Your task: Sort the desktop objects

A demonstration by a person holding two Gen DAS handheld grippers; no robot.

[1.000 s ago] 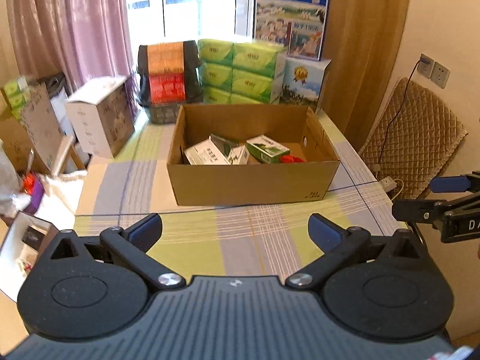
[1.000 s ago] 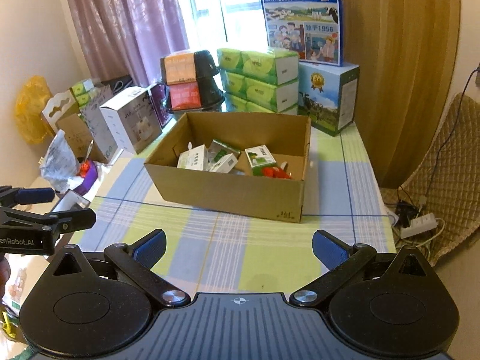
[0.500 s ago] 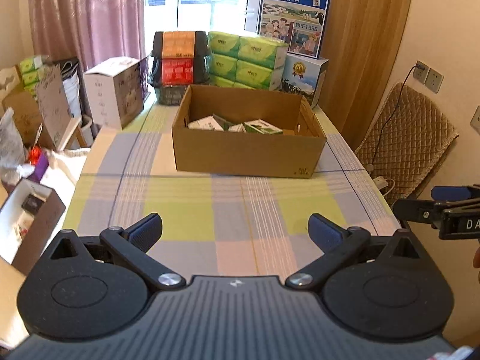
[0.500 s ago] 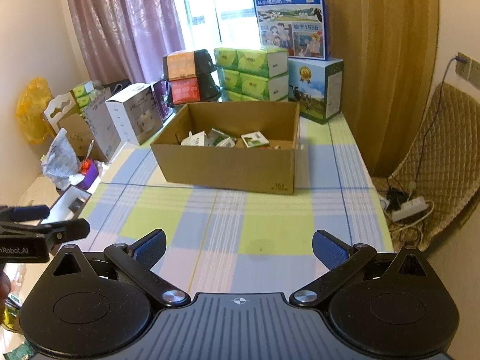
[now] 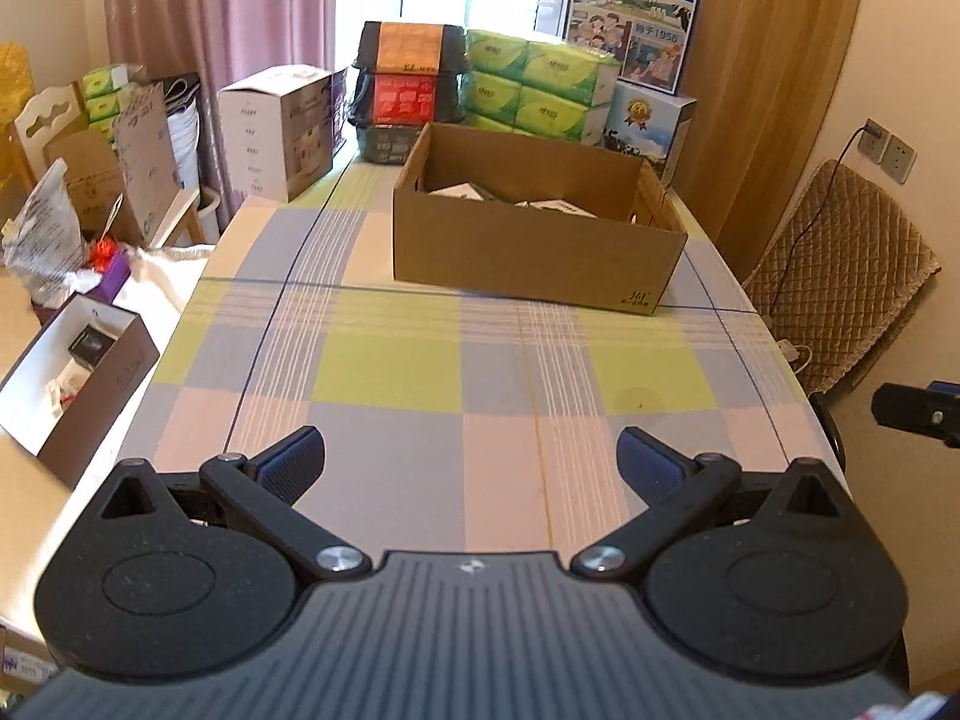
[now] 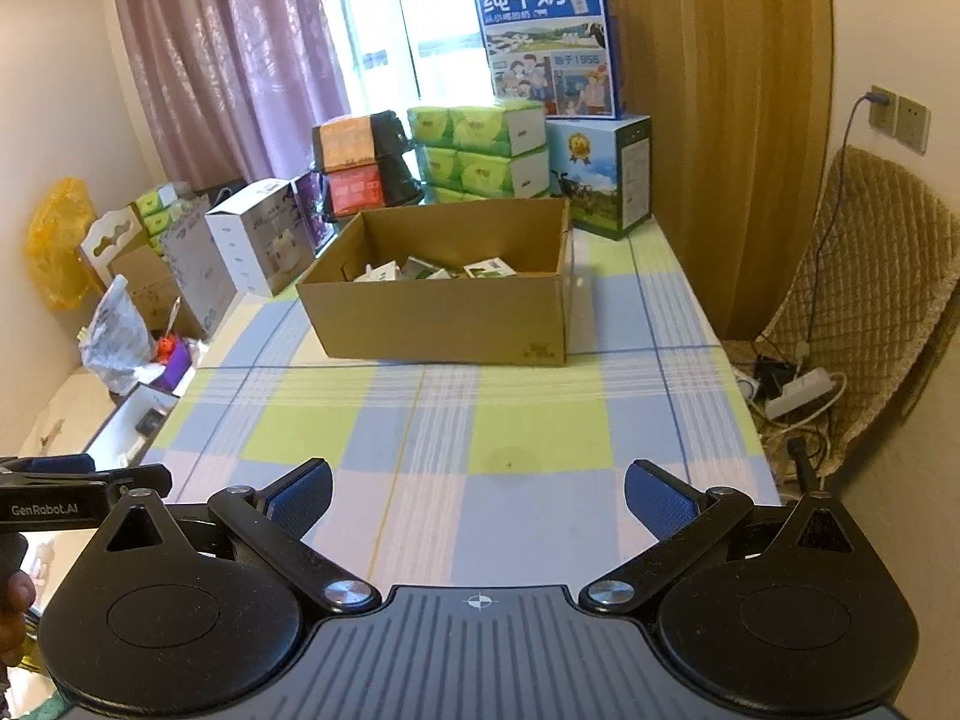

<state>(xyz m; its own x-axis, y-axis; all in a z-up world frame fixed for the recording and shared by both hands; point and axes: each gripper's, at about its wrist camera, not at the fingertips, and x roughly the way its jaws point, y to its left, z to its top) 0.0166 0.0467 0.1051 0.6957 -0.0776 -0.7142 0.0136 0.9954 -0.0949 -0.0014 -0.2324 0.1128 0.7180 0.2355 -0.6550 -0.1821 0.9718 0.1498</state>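
I hold my left claw (image 5: 471, 459) above the near end of the table (image 5: 390, 372), its blue-padded fingers (image 5: 291, 462) spread wide with nothing between them. My right claw (image 6: 477, 495) hangs the same way over the near edge, also spread wide and empty; its tip shows at the right border of the left view, off the table's right edge.

The checked tablecloth (image 6: 540, 432) is bare in front of both claws. The cardboard box (image 5: 528, 252) sits on the far half of the table, toward its right side, well apart from my fingers. Inside it lie several small cartons (image 6: 432, 269), white and green, resting low against the bottom; I cannot tell how many.

Behind the box, at the far edge, stand green tissue packs (image 6: 480, 150), a blue milk carton case (image 6: 549, 42) on another blue box, and an orange-and-red stack (image 5: 411, 78). A white box (image 5: 276, 126) stands near the far left corner. Off the left edge, lower down, an open dark box (image 5: 78, 372) sits among bags and clutter.
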